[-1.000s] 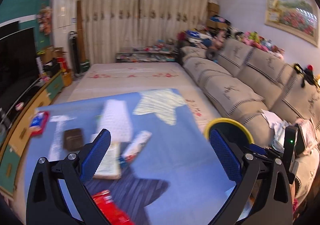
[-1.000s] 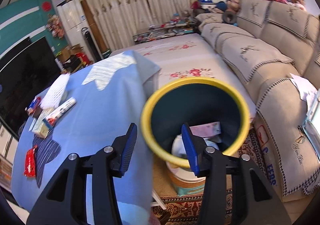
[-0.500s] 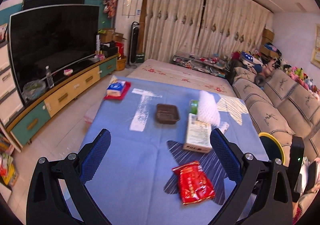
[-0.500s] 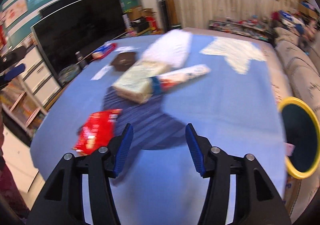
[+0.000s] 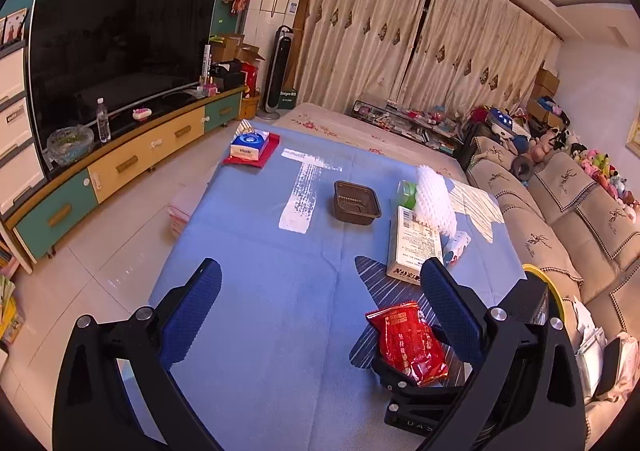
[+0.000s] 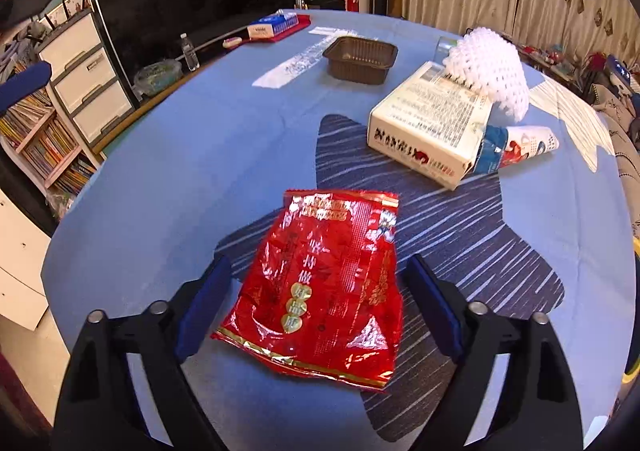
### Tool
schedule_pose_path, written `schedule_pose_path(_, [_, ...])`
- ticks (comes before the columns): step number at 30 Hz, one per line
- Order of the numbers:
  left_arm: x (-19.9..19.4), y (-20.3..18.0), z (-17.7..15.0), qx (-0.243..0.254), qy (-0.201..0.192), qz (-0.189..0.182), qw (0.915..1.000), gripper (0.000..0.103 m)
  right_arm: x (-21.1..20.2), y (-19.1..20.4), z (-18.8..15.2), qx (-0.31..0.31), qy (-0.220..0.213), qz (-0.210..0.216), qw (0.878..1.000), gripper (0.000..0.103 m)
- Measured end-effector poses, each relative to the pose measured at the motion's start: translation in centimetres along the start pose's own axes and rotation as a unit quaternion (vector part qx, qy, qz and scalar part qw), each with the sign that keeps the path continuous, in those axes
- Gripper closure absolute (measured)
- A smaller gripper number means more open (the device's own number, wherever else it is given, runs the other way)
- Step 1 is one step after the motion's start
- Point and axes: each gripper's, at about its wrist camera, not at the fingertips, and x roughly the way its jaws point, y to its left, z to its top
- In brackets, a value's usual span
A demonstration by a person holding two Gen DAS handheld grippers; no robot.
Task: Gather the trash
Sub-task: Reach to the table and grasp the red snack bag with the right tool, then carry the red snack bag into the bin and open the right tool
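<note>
A red foil snack bag (image 6: 320, 283) lies flat on the blue tablecloth (image 6: 168, 179). My right gripper (image 6: 316, 291) is open, its jaws on either side of the bag's near half, not closed on it. The bag also shows in the left wrist view (image 5: 408, 343), with the right gripper's body (image 5: 416, 399) beside it. My left gripper (image 5: 320, 303) is open and empty above the cloth. Farther off lie a white carton (image 6: 432, 127), a white foam net (image 6: 488, 71), a crumpled paper cup (image 6: 516, 147) and a brown plastic tray (image 6: 360, 59). The yellow-rimmed bin (image 5: 548, 291) stands at the table's right edge.
A tissue pack on a red cloth (image 5: 250, 147) sits at the table's far left corner. A sofa (image 5: 560, 207) runs along the right. A TV (image 5: 112, 51) on a low cabinet (image 5: 120, 163) lines the left wall, with tiled floor between it and the table.
Both grippers swung left from the bin to face the table. The right gripper came down and forward over the red bag and opened wider around it.
</note>
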Motion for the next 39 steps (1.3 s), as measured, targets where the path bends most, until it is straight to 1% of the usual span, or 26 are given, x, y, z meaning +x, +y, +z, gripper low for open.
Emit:
schedule_pose_path(1, [0.1,-0.1,-0.1,0.001,0.002,-0.001,1.0,0.005,0.0,-0.1,0.0,0.0,-0.002,-0.004,1.0,0.038])
schedule_pose_path(4, [0.7,-0.4,-0.2,0.0,0.005,-0.002,1.0,0.005,-0.3,-0.9,-0.2,0.012,-0.006,0.011,1.0,0.047])
schedule_pose_path(5, [0.9,-0.5,-0.2,0.0,0.006,-0.004,1.0,0.005,-0.4,-1.0,-0.3,0.013,-0.01,0.01,1.0,0.05])
schedule_pose_path(7, [1.0,-0.7,-0.3,0.001,0.008,-0.005,1.0,0.005,-0.8,-1.4,-0.4,0.019,-0.014,0.013,1.0,0.059])
schedule_pose_path(9, [1.2,-1.1,-0.4,0.003,0.012,-0.006,0.9999,0.005,-0.9,-1.8,-0.4,0.025,-0.014,0.019,0.999,0.064])
schedule_pose_path(10, [1.2,-1.0,-0.5,0.004,0.013,-0.006,0.9999,0.005,-1.0,-2.0,-0.4,0.029,-0.016,0.023,0.999,0.071])
schedule_pose_path(11, [1.4,-1.1,-0.5,0.004,0.013,-0.006,0.9999,0.005,-1.3,-2.2,-0.4,0.032,-0.019,0.028,0.999,0.074])
schedule_pose_path(12, [1.5,-1.2,-0.6,0.005,0.014,-0.007,0.9999,0.005,-1.6,-2.4,-0.4,0.034,-0.019,0.029,0.999,0.093])
schedule_pose_path(13, [1.7,-1.3,-0.6,0.005,0.015,-0.007,0.9998,0.005,-1.9,-2.5,-0.3,0.036,-0.022,0.027,0.999,0.103])
schedule_pose_path(16, [2.0,-1.6,-0.7,0.006,0.018,-0.007,0.9998,0.005,-3.0,-3.4,-0.4,0.047,-0.032,0.046,0.997,0.103])
schedule_pose_path(21, [2.7,-2.0,-1.0,0.01,0.026,-0.009,0.9996,0.005,-4.8,-4.5,-0.2,0.059,-0.053,0.055,0.995,0.103])
schedule_pose_path(23, [3.1,-2.2,-1.0,0.011,0.03,-0.011,0.9994,0.005,-5.4,-4.9,-0.1,0.061,-0.058,0.053,0.995,0.103])
schedule_pose_path(25, [3.4,-2.4,-1.1,0.014,0.032,-0.011,0.9993,0.005,-5.0,-4.9,0.2,0.054,-0.048,0.046,0.996,0.103])
schedule_pose_path(26, [3.6,-2.6,-1.1,0.015,0.033,-0.012,0.9993,0.005,-4.9,-5.1,0.1,0.061,-0.049,0.046,0.996,0.101])
schedule_pose_path(27, [3.7,-2.6,-1.1,0.015,0.034,-0.014,0.9992,0.005,-4.5,-5.2,0.2,0.07,-0.049,0.043,0.995,0.082])
schedule_pose_path(28, [3.8,-2.8,-1.1,0.016,0.034,-0.014,0.9992,0.005,-4.2,-5.3,0.3,0.077,-0.049,0.042,0.995,0.042])
schedule_pose_path(29, [3.8,-2.9,-1.2,0.018,0.034,-0.014,0.9992,0.005,-3.9,-5.4,0.3,0.082,-0.054,0.045,0.994,0.028])
schedule_pose_path(30, [3.9,-3.0,-1.2,0.019,0.034,-0.014,0.9991,0.005,-3.7,-5.3,0.5,0.083,-0.059,0.045,0.994,0.023])
schedule_pose_path(33, [4.1,-3.1,-1.3,0.022,0.036,-0.014,0.999,0.005,-2.4,-4.8,1.2,0.073,-0.047,0.034,0.996,0.023])
schedule_pose_path(36, [4.2,-3.1,-1.3,0.019,0.037,-0.015,0.999,0.005,-0.7,-4.0,1.7,0.055,-0.022,0.009,0.998,0.023])
schedule_pose_path(39, [4.4,-2.9,-1.5,0.018,0.04,-0.016,0.9989,0.005,0.5,-3.3,1.8,0.038,-0.01,-0.004,0.999,0.023])
